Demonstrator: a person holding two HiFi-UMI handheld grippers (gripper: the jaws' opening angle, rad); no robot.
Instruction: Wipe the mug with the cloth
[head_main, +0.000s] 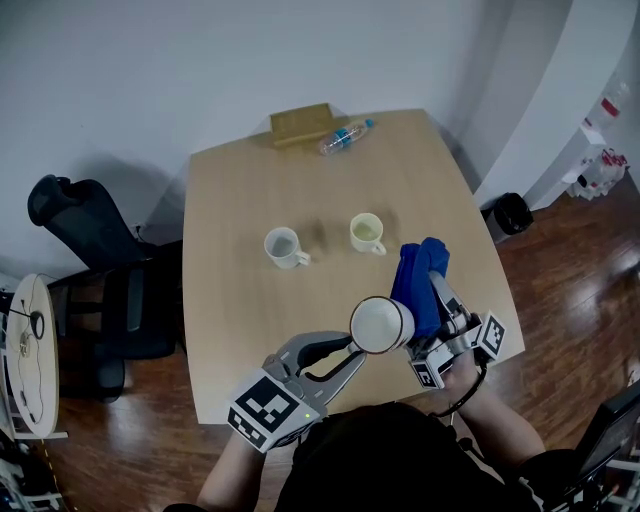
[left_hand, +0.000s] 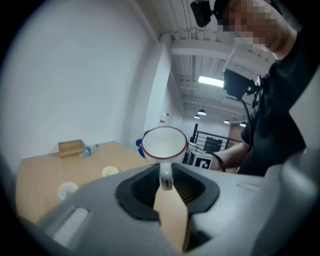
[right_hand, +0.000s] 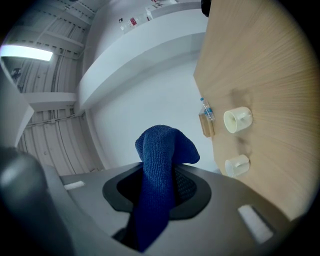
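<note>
The left hand-held gripper (head_main: 350, 349) has its jaws nearly closed on the handle of the mug (head_main: 381, 324), which hangs in the air over the near edge of the tabletop (head_main: 240, 330) with its mouth turned up toward the person. The right hand-held gripper (head_main: 433, 303) is clamped partway on the blue cloth (head_main: 418, 278), whose free fold stands up past the jaw tips, just beside the mug's wall. To wipe well, I judge the loose fold should be pressed against the rim and wall. The left hand should turn the mug by its handle so that fresh surface meets the cloth. The pinch on the handle is narrow, so hard sideways pushes could twist the mug in the jaws; light, sweeping strokes look safer. There is open room. The white cup (head_main: 284, 247) and the pale cup (head_main: 367, 232) stand well apart from the work at mid-table. The bottle (head_main: 345, 136) and the wooden block (head_main: 302, 124) lie at the far edge. The near table edge sits right below the mug, so a slip could send it to the floor.
</note>
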